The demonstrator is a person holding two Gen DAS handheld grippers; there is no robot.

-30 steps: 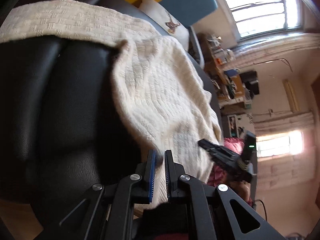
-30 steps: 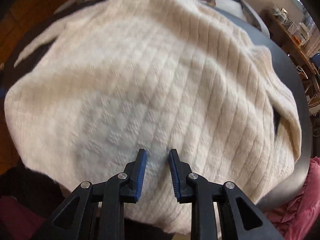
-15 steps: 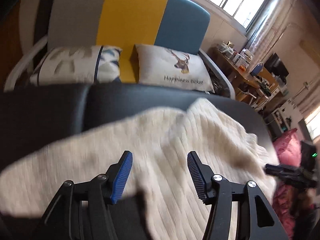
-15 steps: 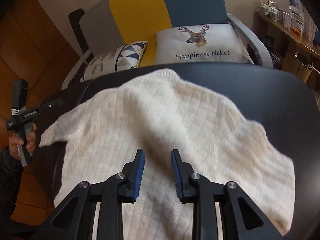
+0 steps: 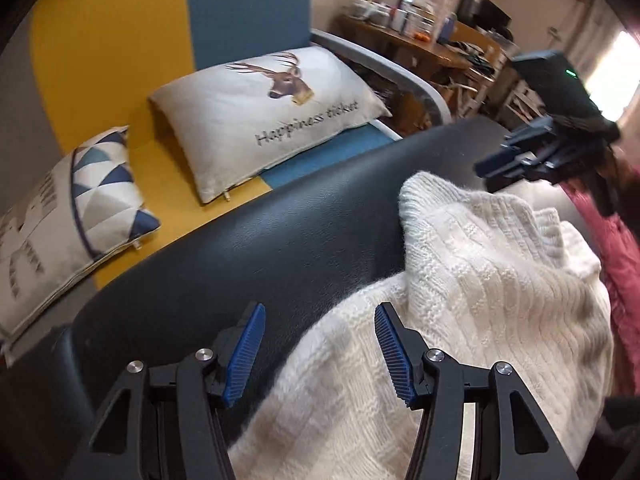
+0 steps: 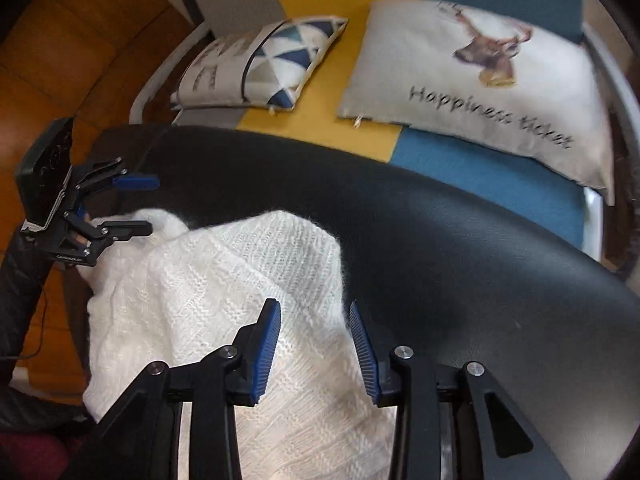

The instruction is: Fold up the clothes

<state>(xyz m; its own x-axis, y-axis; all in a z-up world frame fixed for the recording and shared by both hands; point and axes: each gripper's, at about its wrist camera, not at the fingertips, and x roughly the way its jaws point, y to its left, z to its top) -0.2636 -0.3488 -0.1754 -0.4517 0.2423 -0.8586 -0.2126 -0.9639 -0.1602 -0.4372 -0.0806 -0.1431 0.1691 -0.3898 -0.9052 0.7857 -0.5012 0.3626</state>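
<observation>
A cream knit sweater [image 5: 480, 300] lies bunched on a black leather surface [image 5: 280, 248]. My left gripper [image 5: 320, 316] hovers open over the sweater's left edge, with leather under one pad and knit under the other; nothing is pinched. In the right wrist view the sweater [image 6: 200, 300] spreads from the left to the bottom. My right gripper [image 6: 314, 308] stands above its far fold; its jaws are opening and the pads are not pressing on the knit. Each gripper shows in the other's view: the right gripper [image 5: 496, 156] at the upper right, the left gripper [image 6: 140, 206] at the far left.
Behind the black surface [image 6: 480, 260] stands a yellow and blue sofa [image 5: 120, 40] with a deer cushion [image 5: 260, 108] and a triangle-pattern cushion [image 5: 92, 200]. A cluttered wooden desk [image 5: 420, 44] is at the back right. Pink cloth [image 5: 616, 248] lies right of the sweater. Wooden floor [image 6: 60, 60] is on the left.
The left gripper went from shut to open, and the right jaws have widened. Both grippers swung away from the sweater's near part toward its far edge, and both views now face the sofa.
</observation>
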